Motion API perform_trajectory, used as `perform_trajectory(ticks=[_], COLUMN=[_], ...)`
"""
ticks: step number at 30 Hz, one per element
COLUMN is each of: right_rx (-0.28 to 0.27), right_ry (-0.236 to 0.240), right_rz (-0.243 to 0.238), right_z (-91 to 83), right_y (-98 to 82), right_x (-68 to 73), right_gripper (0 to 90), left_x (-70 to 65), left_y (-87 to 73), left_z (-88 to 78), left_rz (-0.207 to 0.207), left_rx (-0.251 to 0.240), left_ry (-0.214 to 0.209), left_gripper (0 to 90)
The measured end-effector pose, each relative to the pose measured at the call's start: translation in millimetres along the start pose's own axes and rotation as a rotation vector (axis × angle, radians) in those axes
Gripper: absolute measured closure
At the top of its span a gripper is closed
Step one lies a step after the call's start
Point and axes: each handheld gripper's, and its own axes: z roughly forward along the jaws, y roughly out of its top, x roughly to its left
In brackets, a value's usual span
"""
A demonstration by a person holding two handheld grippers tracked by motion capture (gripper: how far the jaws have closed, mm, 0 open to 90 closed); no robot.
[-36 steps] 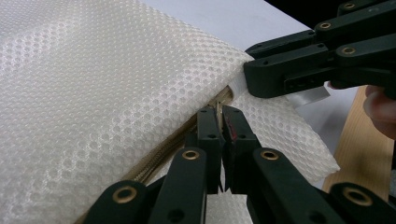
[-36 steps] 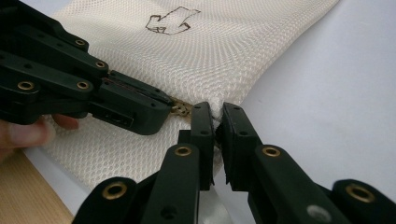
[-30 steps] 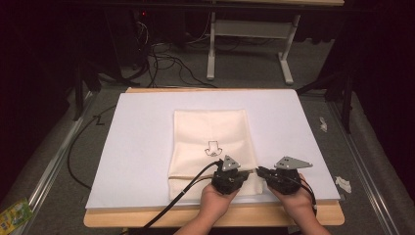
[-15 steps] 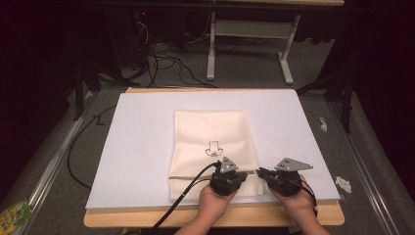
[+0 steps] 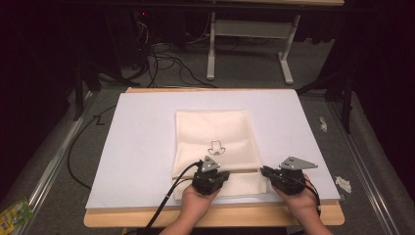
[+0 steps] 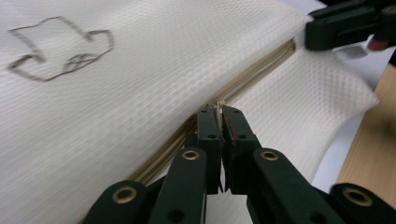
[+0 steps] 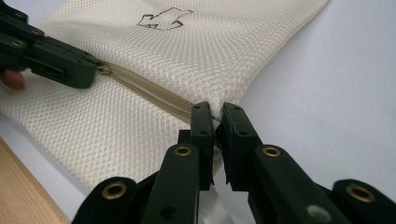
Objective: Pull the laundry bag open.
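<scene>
Along the mesh bag's (image 5: 215,142) zipper (image 7: 149,91), left gripper (image 6: 220,122) pinches the pull, right gripper (image 7: 215,122) clamps the bag's edge.

The right gripper (image 7: 218,122) pinches the edge of a cream mesh bag (image 7: 201,51) at the end of its tan zipper (image 7: 149,91), its two black jaws pressed together on the fabric. The bag lies on a white sheet (image 7: 327,88) and bears a small outline drawing (image 7: 164,18). Farther along the zipper, the left gripper (image 7: 70,67) meets the zipper line. A wooden table edge (image 7: 23,186) shows at lower left.
</scene>
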Motion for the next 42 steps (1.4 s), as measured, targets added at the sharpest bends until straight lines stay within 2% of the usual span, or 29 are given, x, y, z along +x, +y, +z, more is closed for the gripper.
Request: perform_trajectory(ticks=[4, 7, 8, 11, 12, 13, 14, 15, 16, 17, 18, 23, 24, 25, 26, 27, 28, 30, 31, 32, 33, 34, 35, 36, 38, 39, 40, 41, 42], right_rx=[0.000, 0.003, 0.003, 0.018, 0.017, 0.018, 0.024, 0.018, 0.018, 0.010, 0.013, 0.013, 0.007, -0.001, 0.006, 0.018, 0.033, 0.039, 0.037, 0.036, 0.026, 0.026, -0.004, -0.004, -0.040, -0.077, -0.077, -0.097, -0.102], right_ry=[0.001, 0.020, 0.031, 0.019, 0.022, 0.025, -0.010, -0.027, -0.027, -0.020, -0.047, -0.103, -0.105, -0.065, -0.051, -0.063, -0.075, -0.066, -0.059, -0.053, -0.033, -0.033, -0.014, -0.014, -0.032, -0.059, -0.059, -0.092, -0.119], right_rz=[-0.002, 0.001, -0.006, -0.054, -0.049, -0.043, -0.053, -0.022, -0.022, 0.004, 0.013, 0.067, 0.083, 0.108, 0.108, 0.081, 0.052, 0.050, 0.051, 0.054, 0.073, 0.073, 0.081, 0.081, 0.087, 0.113, 0.113, 0.130, 0.130], right_z=[0.2, 0.6, 1.5, 4.4, 4.6, 5.0, 5.0, 3.0, 3.0, 1.8, 0.4, -7.9, -9.8, -10.9, -10.0, -7.7, -5.5, -2.8, -2.5, -2.6, -3.7, -3.7, -6.6, -6.6, -11.4, -16.9, -16.9, -21.2, -24.0], right_y=[0.0, -0.6, -0.4, 3.3, 4.9, 6.0, 6.5, 5.7, 5.7, 4.5, 3.0, -5.1, -6.5, -7.6, -8.1, -7.7, -7.2, -6.8, -7.4, -8.3, -10.7, -10.7, -11.7, -11.7, -10.9, -9.7, -9.7, -8.4, -8.5], right_x=[0.0, -0.4, 1.6, 13.1, 14.7, 15.7, 16.0, 8.7, 8.7, 3.0, -0.8, -23.9, -29.6, -34.0, -33.4, -28.6, -23.7, -20.9, -21.4, -22.2, -25.4, -25.4, -29.2, -29.2, -33.1, -38.9, -38.9, -46.6, -50.7], right_gripper=[85.0, 84.9, 84.9, 85.3, 85.4, 86.0, 86.1, 86.3, 86.3, 86.3, 86.3, 86.3, 86.1, 86.0, 86.0, 85.9, 85.7, 85.1, 84.2, 82.4, 75.3, 75.3, 63.1, 63.1, 53.7, 43.3, 43.3, 33.6, 33.6], left_x=[14.2, 27.7, 28.9, 31.9, 33.2, 34.7, 39.5, 46.1, 51.8, 55.3, 59.6, 85.5, 90.9, 90.8, 86.7, 82.6, 80.7, 84.6, 86.3, 88.0, 89.6, 90.7, 93.4, 93.4, 97.3, 104.6, 104.6, 108.9, 113.8], left_y=[-5.9, -9.5, -9.7, -9.5, -9.5, -9.4, -10.1, -11.8, -14.0, -16.0, -17.9, -24.9, -26.4, -27.2, -28.1, -29.7, -32.8, -39.7, -41.3, -41.4, -41.1, -41.2, -41.6, -41.6, -40.7, -40.9, -40.9, -41.1, -41.6], left_z=[-20.8, -35.0, -38.7, -46.2, -47.7, -49.9, -52.2, -54.8, -57.3, -59.6, -62.5, -88.1, -94.1, -97.3, -98.4, -98.1, -97.5, -96.0, -96.5, -98.4, -101.0, -103.7, -109.1, -109.1, -114.8, -122.0, -122.0, -126.0, -130.3], left_rz=[0.000, -0.042, -0.035, -0.017, -0.030, -0.029, -0.047, -0.076, -0.101, -0.113, -0.121, -0.163, -0.169, -0.161, -0.118, -0.072, -0.058, -0.083, -0.078, -0.072, -0.073, -0.074, -0.064, -0.064, -0.038, -0.015, -0.015, -0.007, 0.001], left_rx=[0.012, 0.018, 0.022, 0.032, 0.031, 0.034, 0.031, 0.032, 0.027, 0.032, 0.036, 0.059, 0.058, 0.062, 0.072, 0.082, 0.079, 0.067, 0.067, 0.055, 0.026, -0.010, -0.049, -0.049, -0.067, -0.095, -0.095, -0.101, -0.103], left_ry=[0.024, -0.010, -0.002, 0.014, 0.008, 0.043, 0.042, 0.033, 0.028, 0.054, 0.060, 0.113, 0.080, 0.076, 0.109, 0.145, 0.163, 0.130, 0.122, 0.109, 0.095, 0.094, 0.119, 0.119, 0.178, 0.219, 0.219, 0.244, 0.267], left_gripper=[87.5, 87.5, 87.6, 87.6, 87.7, 87.8, 87.9, 87.8, 87.8, 87.8, 87.9, 87.8, 87.7, 87.7, 87.7, 87.7, 87.6, 87.1, 86.7, 85.0, 69.4, 69.4, 54.7, 49.5, 44.8, 35.5, 32.0, 28.1, 25.6])
